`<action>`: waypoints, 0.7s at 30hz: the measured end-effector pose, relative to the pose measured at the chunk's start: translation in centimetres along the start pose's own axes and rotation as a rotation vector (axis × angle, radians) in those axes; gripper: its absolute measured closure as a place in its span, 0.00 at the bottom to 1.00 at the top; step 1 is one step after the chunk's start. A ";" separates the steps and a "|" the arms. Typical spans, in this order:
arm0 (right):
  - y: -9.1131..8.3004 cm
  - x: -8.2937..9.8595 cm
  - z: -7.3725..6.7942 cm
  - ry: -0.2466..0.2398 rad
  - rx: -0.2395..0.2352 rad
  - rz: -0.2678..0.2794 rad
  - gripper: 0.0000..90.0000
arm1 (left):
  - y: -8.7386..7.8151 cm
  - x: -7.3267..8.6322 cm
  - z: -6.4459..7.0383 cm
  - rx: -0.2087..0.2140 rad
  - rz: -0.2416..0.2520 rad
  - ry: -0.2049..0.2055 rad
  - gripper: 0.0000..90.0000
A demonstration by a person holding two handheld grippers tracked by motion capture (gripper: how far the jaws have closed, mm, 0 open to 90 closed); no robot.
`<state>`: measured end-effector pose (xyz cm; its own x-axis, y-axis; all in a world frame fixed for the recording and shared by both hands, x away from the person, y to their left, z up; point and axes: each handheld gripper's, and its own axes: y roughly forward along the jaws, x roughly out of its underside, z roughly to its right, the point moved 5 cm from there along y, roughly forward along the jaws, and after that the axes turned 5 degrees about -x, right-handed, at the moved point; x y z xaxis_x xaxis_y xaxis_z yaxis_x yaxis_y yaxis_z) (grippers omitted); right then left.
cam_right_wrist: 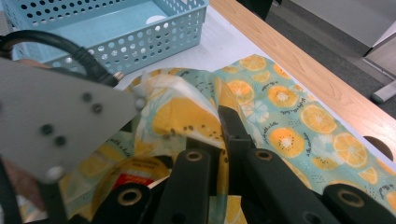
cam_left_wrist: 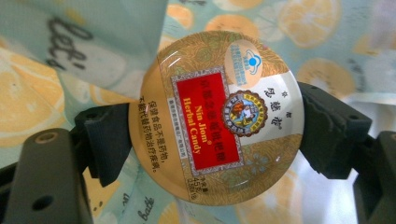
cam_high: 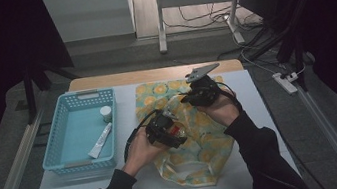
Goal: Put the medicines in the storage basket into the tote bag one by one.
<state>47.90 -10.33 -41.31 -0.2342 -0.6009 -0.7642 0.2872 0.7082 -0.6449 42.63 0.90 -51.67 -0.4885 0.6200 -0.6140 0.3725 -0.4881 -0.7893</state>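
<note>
A round gold and red herbal candy tin point(cam_left_wrist: 215, 116) sits clamped between the jaws of my left gripper point(cam_left_wrist: 215, 135). In the high view that left gripper point(cam_high: 166, 130) holds the tin point(cam_high: 177, 131) over the mouth of a citrus-print fabric bag point(cam_high: 209, 144) lying in the middle of the table. My right gripper point(cam_high: 196, 95) is just beyond it, shut on the bag's upper edge and lifting it. In the right gripper view the jaws pinch a raised fold of the bag point(cam_right_wrist: 187, 107), and the tin point(cam_right_wrist: 135, 177) shows low down beneath the fold.
A light blue perforated basket point(cam_high: 64, 140) stands at the left, holding a white tube point(cam_high: 100, 141) and a small white jar point(cam_high: 106, 114). A white mat point(cam_high: 252, 92) covers the table. The wooden table edge point(cam_high: 153, 74) runs along the far side.
</note>
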 end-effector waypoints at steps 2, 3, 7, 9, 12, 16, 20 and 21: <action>0.1 0.1 0.1 0.002 0.000 -0.001 0.99 | 0.3 -0.1 -0.3 -0.014 0.002 -0.006 0.22; 0.2 0.1 0.1 0.006 0.000 -0.001 0.99 | 0.3 -0.2 -0.5 -0.018 -0.002 0.002 0.22; 0.3 0.3 0.2 0.011 -0.002 -0.006 0.99 | 0.8 -0.3 -1.3 -0.048 -0.003 0.003 0.22; 0.4 0.5 0.2 0.016 -0.002 -0.011 0.99 | 1.1 -0.3 -1.7 -0.057 0.001 -0.003 0.22; 0.6 0.8 0.3 0.029 -0.005 -0.018 0.99 | 1.4 -0.4 -2.5 -0.076 0.003 -0.010 0.22; 0.9 1.3 0.5 0.044 -0.012 -0.019 0.99 | 1.7 -0.5 -3.4 -0.073 0.010 -0.033 0.22; 1.1 1.8 0.7 0.064 -0.019 -0.022 0.99 | 2.0 -0.3 -4.4 -0.084 0.000 -0.049 0.22; 1.2 1.9 0.8 0.070 -0.021 -0.021 0.99 | 2.1 -0.3 -4.6 -0.085 -0.001 -0.056 0.22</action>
<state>48.52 -10.96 -43.55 -0.3041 -0.5890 -0.7487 0.2622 0.7039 -0.6602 47.20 2.48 -53.18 -0.5314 0.5844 -0.6133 0.4362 -0.4319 -0.7894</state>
